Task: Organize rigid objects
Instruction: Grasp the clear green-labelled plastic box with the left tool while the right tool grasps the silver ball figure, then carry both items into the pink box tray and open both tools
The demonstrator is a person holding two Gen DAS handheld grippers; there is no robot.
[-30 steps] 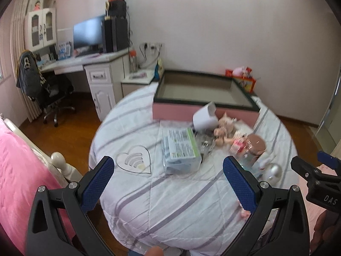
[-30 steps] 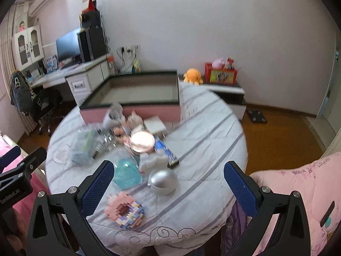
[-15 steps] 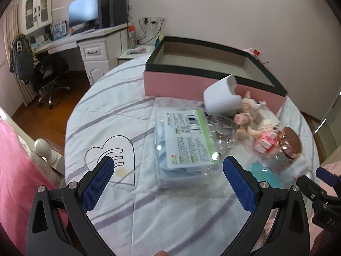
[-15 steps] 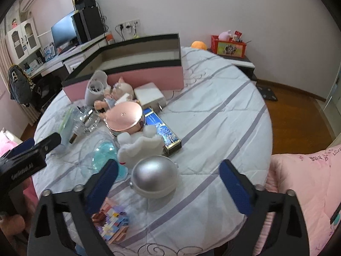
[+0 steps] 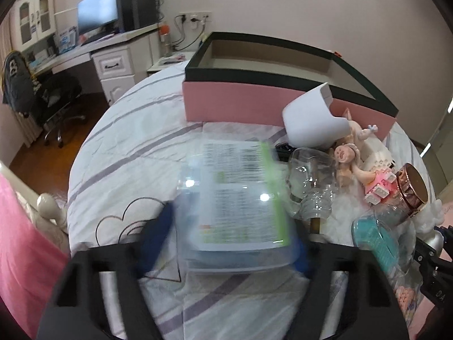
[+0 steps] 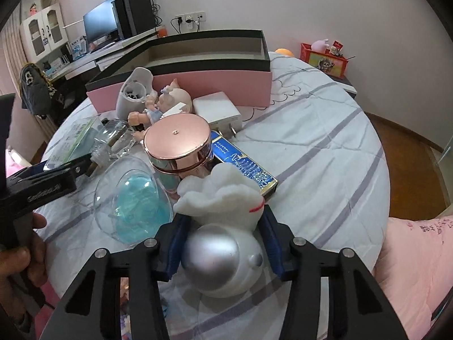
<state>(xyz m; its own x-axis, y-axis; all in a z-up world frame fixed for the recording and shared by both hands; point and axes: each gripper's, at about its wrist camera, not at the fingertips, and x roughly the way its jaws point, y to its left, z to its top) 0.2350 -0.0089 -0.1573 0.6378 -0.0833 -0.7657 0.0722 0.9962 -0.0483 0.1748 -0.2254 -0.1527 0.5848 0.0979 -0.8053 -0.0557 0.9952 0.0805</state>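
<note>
My left gripper (image 5: 229, 238) is closed around a clear plastic pack with a green-edged label (image 5: 240, 195), which looks motion-blurred on the striped bedcover. My right gripper (image 6: 223, 240) has its blue pads against the sides of a white toy with a silver dome (image 6: 223, 249). The open pink box with a dark rim stands beyond the clutter, seen in the left wrist view (image 5: 254, 104) and in the right wrist view (image 6: 215, 82).
A clutter pile lies in front of the box: rose-gold lidded jar (image 6: 178, 144), blue carton (image 6: 243, 164), clear shell with teal filling (image 6: 136, 201), pig doll (image 6: 167, 102), white charger (image 6: 218, 107), white cup (image 5: 311, 119), glass bottle (image 5: 311, 184). A desk and chair (image 5: 53, 90) stand at left.
Both grippers moved forward and down to the bed and closed: the left around the labelled plastic pack, the right around the silver-domed toy.
</note>
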